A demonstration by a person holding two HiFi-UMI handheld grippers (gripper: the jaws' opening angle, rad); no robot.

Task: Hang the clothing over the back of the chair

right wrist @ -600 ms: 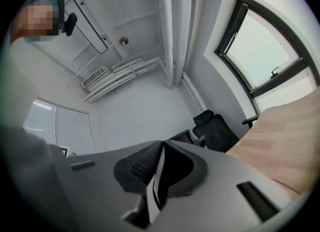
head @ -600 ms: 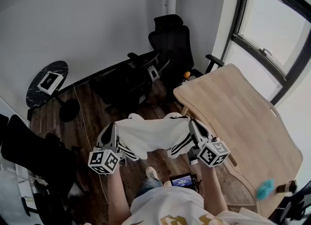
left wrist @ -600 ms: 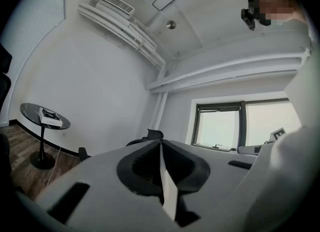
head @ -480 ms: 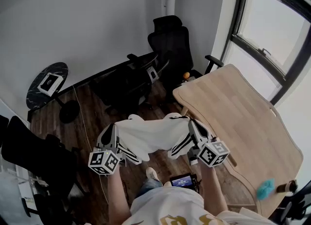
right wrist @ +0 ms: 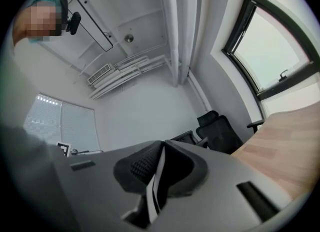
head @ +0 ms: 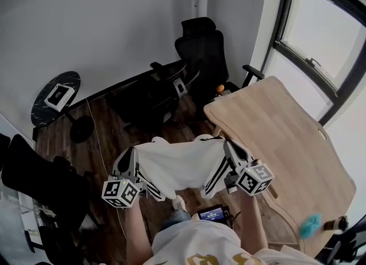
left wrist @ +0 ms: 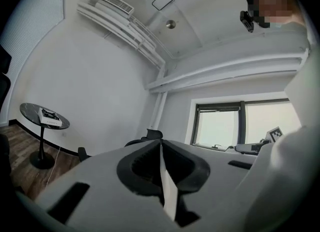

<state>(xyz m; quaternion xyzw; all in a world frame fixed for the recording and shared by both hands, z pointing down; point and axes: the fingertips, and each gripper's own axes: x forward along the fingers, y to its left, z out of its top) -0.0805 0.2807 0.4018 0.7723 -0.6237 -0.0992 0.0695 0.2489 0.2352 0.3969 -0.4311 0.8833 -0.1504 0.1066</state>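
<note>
both grippers are clamped tight on the garment. in the left gripper view the left gripper (left wrist: 161, 148) has its jaws closed on a thin white fold of the clothing (left wrist: 169, 196). the right gripper view shows the same thing: the right gripper (right wrist: 162, 148) is pinched on a white and dark edge of fabric (right wrist: 152, 191).

from the head view, the left gripper (head: 130, 159) and right gripper (head: 231, 152) each hold one end of the clothing (head: 180, 163). it's white with black stripes at the sides, held up in the air in front of the person. its long axis runs side to side between the two grippers, with the middle sagging a bit toward the wood floor (head: 103, 143).

what matters for the next move is that the chairs are straight ahead of the jaws, past the cloth. the nearer black chair (head: 151, 95) sits roughly between the two grippers, a touch toward the left one. the tall-backed chair (head: 200, 52) is further off, on the right gripper's side and next to the wooden table (head: 286, 138). can't tell which one is the target. my guess is the spread edge has to go forward and over a backrest, so the cloth's long axis should line up along the top of it.
</note>
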